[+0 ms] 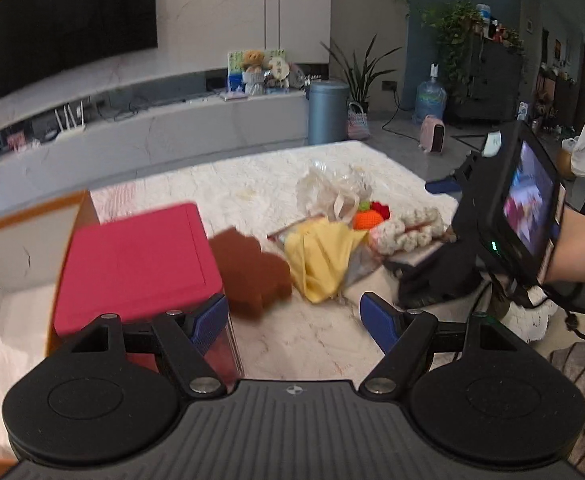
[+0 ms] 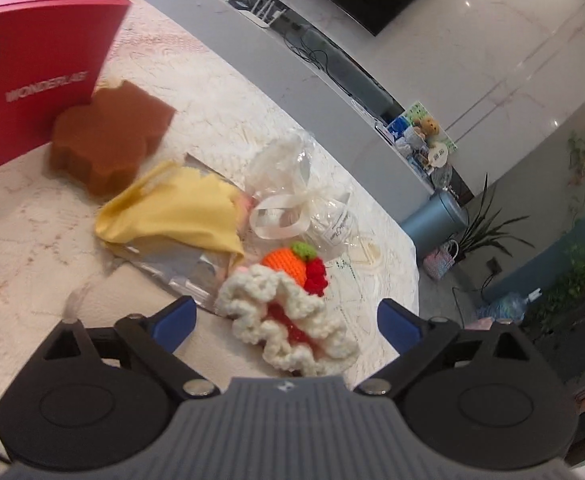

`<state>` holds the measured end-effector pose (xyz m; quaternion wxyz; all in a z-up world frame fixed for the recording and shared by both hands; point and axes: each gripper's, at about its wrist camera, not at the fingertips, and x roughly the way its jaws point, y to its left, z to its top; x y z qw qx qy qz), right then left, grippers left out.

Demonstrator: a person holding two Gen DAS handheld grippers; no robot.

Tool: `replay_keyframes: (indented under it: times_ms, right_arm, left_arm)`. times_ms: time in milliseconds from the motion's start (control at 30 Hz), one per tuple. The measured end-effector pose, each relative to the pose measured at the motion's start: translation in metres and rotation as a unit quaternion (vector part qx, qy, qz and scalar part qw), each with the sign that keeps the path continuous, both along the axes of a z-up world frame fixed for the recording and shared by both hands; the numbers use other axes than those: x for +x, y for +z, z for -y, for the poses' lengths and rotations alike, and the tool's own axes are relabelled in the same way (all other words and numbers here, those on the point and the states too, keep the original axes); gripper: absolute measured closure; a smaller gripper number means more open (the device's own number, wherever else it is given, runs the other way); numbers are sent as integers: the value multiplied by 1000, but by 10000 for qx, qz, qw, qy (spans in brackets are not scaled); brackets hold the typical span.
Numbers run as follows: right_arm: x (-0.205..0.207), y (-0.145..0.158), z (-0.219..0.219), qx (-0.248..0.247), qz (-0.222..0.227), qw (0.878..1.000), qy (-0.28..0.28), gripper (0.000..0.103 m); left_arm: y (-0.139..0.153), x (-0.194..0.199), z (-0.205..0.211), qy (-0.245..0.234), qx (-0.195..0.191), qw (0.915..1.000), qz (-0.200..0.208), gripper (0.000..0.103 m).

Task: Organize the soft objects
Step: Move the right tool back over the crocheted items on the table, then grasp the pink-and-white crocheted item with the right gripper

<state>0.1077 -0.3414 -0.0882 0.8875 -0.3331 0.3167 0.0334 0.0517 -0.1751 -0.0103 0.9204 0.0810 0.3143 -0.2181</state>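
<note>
Hovering low over the pale tabletop (image 2: 20, 248) with the right gripper (image 2: 286, 322) spread wide and released, nothing pressed between the blue pads (image 2: 174, 322), the cream crocheted ruffle (image 2: 288, 320) lying just in front of and between them. Judging this as the approach to a first pick from the pile of soft things. Coming down squarely over the ruffle's red middle, closing on its thick bulk rather than a loose frill, probably the surest way to keep it from slipping free. Keeping clear of the orange crocheted fruit (image 2: 286, 266) and the red knitted piece (image 2: 317, 276) touching its far edge, so as not to drag them along.

Holding the left gripper (image 1: 294, 322) likewise unclenched and empty, near the red box (image 1: 132, 260) at left, with the brown foam block (image 1: 252, 276) just beyond its pads.

Looking bumpy, yarn-woven and squashy, the ruffle; likely giving way easily under a squeeze. Lying beside it, toward the left: a crumpled yellow cloth (image 2: 176, 216) draped over a silvery foil pouch (image 2: 180, 268), and farther off a clear wrapped bundle tied with white ribbon (image 2: 292, 212). Sitting at the far left in the left wrist view, an open cardboard carton (image 1: 16, 248), possibly the destination, though not certain.
</note>
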Motion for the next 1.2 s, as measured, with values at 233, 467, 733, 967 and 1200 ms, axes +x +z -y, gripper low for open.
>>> replay_keyframes:
  times_ms: [233,467,733,967,1200]
  right_arm:
    - [12,-13,8,353,-141,9990,-222,9]
    - [14,-1,26,1142,-355,9910,-596,43]
    - [9,9,29,1509,-391,9839,-878,64]
    - [-17,44,40,2469,-259,9615,-1181,70]
    - [-57,74,53,3938,-283,9172,-538,71]
  left_arm:
    - [1,-7,2,-92,83,9999,100,14]
    - [-1,0,-8,-98,-285,9993,-217,14]
    - [-1,-1,-11,135,-156,9997,-147,14]
    - [-2,-4,-15,220,-30,9997,-115,14]
    - [-2,-5,-13,272,70,9995,-121,14]
